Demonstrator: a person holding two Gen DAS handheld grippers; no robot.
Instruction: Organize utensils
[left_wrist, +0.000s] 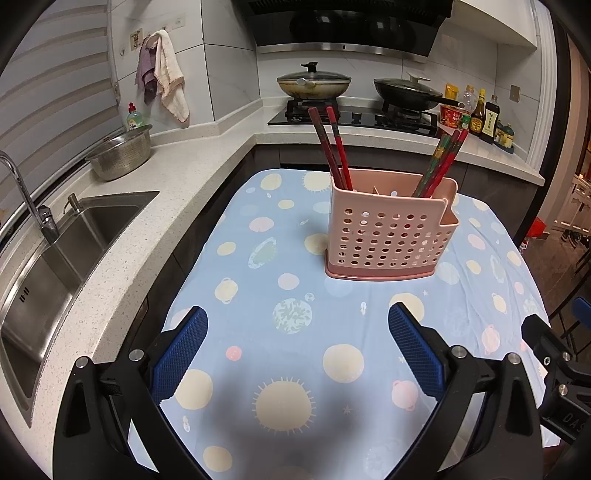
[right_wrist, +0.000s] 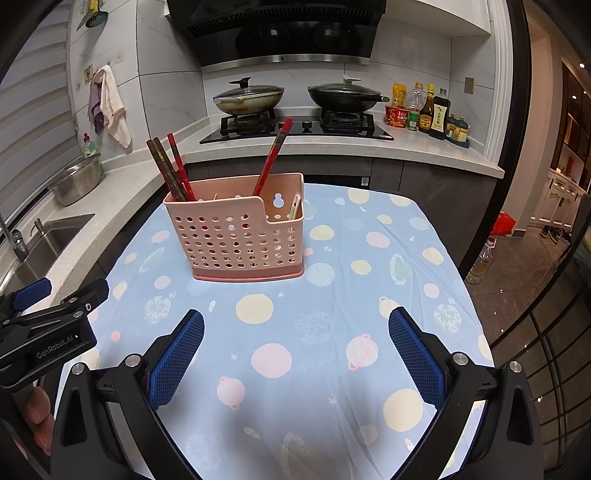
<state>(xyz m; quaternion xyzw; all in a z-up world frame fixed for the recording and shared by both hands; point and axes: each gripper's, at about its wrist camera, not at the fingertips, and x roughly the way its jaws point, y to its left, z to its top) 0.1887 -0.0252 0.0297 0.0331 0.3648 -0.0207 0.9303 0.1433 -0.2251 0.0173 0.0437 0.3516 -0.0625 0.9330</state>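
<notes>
Both the left tongs (left_wrist: 297, 332) and the right tongs (right_wrist: 295, 334) hover wide open and empty over the cloth-covered counter (right_wrist: 406, 258), well short of the pink holder (right_wrist: 236, 236). The chopsticks (right_wrist: 173, 168) lean in it in loose bunches. A sideways tug could tip the light holder; what lies in its small side pocket is too unclear to say.

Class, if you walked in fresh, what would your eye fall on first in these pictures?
First, the pink perforated plastic utensil holder standing on the blue planet-print tablecloth, with red chopsticks leaning out of it. Nearer, the open left gripper and open right gripper hover empty.
</notes>
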